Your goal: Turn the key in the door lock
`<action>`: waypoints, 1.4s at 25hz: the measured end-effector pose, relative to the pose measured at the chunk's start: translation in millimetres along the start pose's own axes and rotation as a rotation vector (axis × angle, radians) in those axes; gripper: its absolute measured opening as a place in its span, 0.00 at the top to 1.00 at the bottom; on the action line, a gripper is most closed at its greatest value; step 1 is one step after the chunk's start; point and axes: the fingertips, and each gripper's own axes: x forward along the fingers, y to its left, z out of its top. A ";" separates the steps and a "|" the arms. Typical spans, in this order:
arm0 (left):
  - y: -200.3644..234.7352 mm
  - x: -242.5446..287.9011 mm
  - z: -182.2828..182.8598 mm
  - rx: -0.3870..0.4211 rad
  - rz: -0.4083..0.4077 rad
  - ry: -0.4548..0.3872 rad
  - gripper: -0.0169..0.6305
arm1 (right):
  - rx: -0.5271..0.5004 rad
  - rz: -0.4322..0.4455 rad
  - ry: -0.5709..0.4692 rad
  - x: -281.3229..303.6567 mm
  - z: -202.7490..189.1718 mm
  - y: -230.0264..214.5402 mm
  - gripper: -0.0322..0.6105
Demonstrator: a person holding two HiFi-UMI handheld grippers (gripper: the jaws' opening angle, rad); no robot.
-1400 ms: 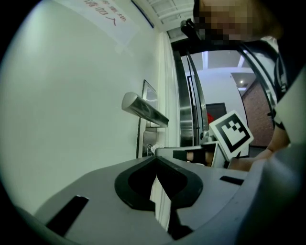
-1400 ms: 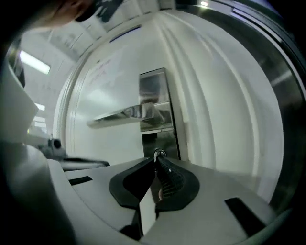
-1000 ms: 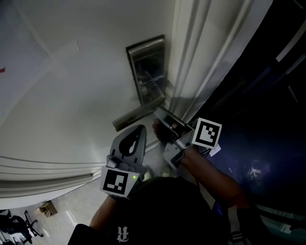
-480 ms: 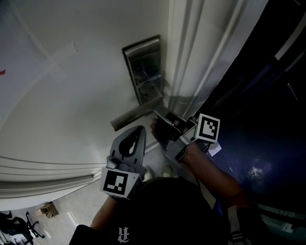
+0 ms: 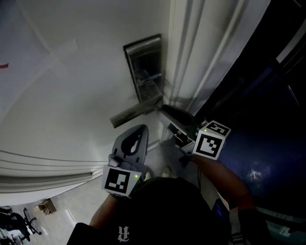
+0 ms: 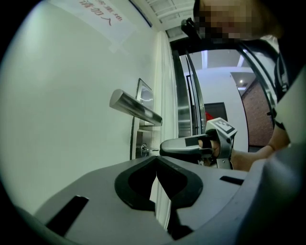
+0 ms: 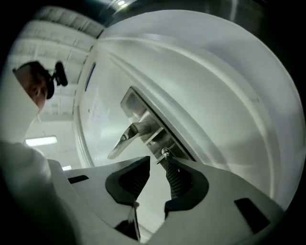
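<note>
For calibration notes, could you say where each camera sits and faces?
Head view: on the person's head, facing down the door; left gripper, right gripper, right forearm show.
Left gripper view: behind its shut jaws, facing the lever handle.
Right gripper view: behind its open jaws, facing the key.
All share the lever handle.

Pale tiled floor (image 5: 71, 210) far below at lower left; black office chair (image 5: 14, 221) and cardboard box (image 5: 47, 207) standing on it. Right side dark, deep blue, little detail. Beyond opening: bright white corridor wall (image 6: 217, 81), brick-red wall panel (image 6: 260, 115). Slatted white ceiling (image 6: 160, 5) above. Long ceiling light (image 7: 40, 141) glowing.
</note>
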 end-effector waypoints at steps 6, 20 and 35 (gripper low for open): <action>-3.2 0.5 0.9 0.004 0.006 0.000 0.96 | -0.624 -0.122 0.102 -3.1 -0.7 10.5 0.82; 1.5 -4.3 3.3 0.002 0.028 -0.008 0.96 | -1.945 -0.410 0.185 20.1 -17.4 12.6 0.79; 11.7 -4.4 4.2 -0.011 0.018 -0.015 0.96 | -1.485 -0.480 0.125 32.2 -7.6 4.4 0.92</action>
